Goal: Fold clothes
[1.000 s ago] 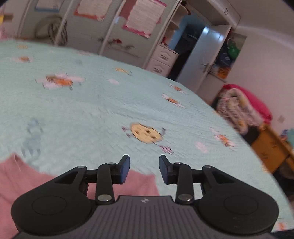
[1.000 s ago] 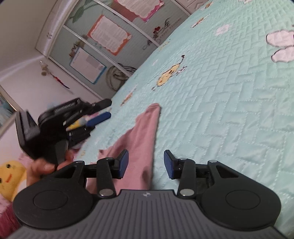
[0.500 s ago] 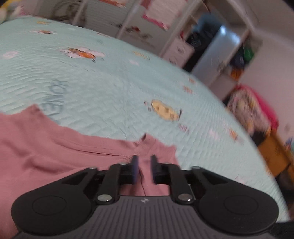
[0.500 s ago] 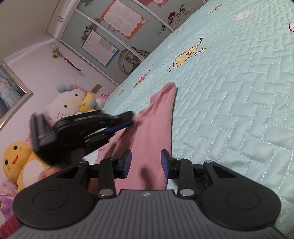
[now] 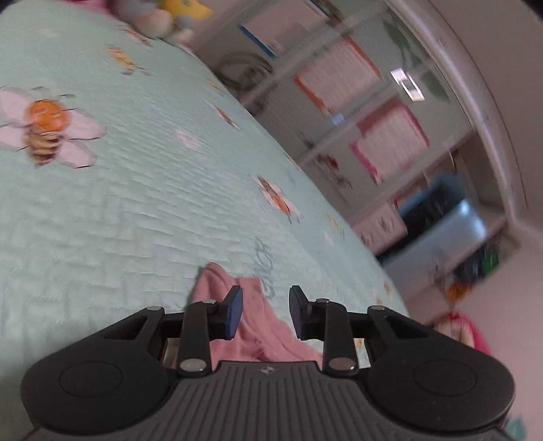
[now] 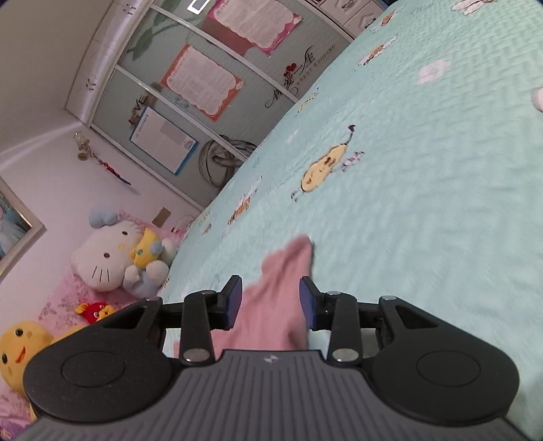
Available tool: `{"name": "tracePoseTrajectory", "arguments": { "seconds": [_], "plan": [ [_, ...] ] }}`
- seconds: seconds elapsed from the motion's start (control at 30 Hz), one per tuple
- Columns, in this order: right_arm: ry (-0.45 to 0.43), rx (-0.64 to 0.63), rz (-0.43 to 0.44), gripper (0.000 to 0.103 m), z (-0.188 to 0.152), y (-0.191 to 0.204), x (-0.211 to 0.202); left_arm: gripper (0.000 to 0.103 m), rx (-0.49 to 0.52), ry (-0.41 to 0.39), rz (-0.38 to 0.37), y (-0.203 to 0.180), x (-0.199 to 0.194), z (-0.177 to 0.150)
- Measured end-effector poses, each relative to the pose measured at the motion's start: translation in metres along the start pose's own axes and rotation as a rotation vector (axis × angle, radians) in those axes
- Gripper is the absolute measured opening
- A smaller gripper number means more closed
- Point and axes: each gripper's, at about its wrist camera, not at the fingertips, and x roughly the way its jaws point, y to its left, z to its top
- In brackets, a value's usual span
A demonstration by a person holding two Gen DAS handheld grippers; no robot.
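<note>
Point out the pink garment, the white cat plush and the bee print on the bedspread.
pink garment (image 6: 271, 312): right wrist view, on its cloth between the claw fingers.
white cat plush (image 6: 105, 254): right wrist view, on its face.
bee print (image 5: 44, 135): left wrist view, on its striped body.

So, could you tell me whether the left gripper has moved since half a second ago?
Yes. The left gripper has swung left: the wardrobe posters now sit at right, the plush toys have appeared, and its fingers have opened.

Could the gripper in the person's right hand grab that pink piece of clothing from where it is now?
Probably yes. The right gripper is open, the pink garment shows right between its fingers on the quilted bedspread, and nothing blocks it. Whether the fingers already touch the cloth is unclear.
</note>
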Motion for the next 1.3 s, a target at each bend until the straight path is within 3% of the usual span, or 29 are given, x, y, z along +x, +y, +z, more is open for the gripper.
{"name": "tracePoseTrajectory", "arguments": {
  "seconds": [0.1, 0.17, 0.27, 0.47, 0.63, 0.83, 1.0, 1.3],
  "plan": [
    [-0.018, 0.010, 0.006, 0.039, 0.006, -0.001, 0.011, 0.027, -0.026, -0.008, 0.019, 0.010, 0.010, 0.015],
    [-0.019, 0.009, 0.035, 0.039, 0.002, -0.006, 0.019, 0.032, -0.026, 0.004, 0.047, 0.017, 0.018, 0.024],
    [0.035, 0.018, 0.056, 0.039, -0.007, -0.015, 0.025, 0.036, 0.056, 0.067, 0.132, 0.020, 0.034, 0.033],
    [0.022, 0.037, 0.084, 0.039, -0.006, -0.019, 0.023, 0.037, 0.139, 0.167, 0.215, 0.007, 0.052, 0.038],
    [0.027, 0.044, 0.092, 0.039, -0.006, -0.019, 0.021, 0.036, 0.242, 0.247, 0.364, -0.018, 0.076, 0.038],
    [0.032, 0.039, 0.097, 0.041, -0.007, -0.019, 0.019, 0.034, 0.304, 0.334, 0.481, -0.032, 0.099, 0.040],
    [0.034, 0.031, 0.093, 0.041, -0.008, -0.018, 0.018, 0.012, 0.365, 0.377, 0.547, -0.039, 0.110, 0.036],
    [0.031, 0.029, 0.090, 0.041, -0.009, -0.017, 0.017, 0.009, 0.519, 0.326, 0.605, -0.049, 0.132, 0.022]
  ]
}}
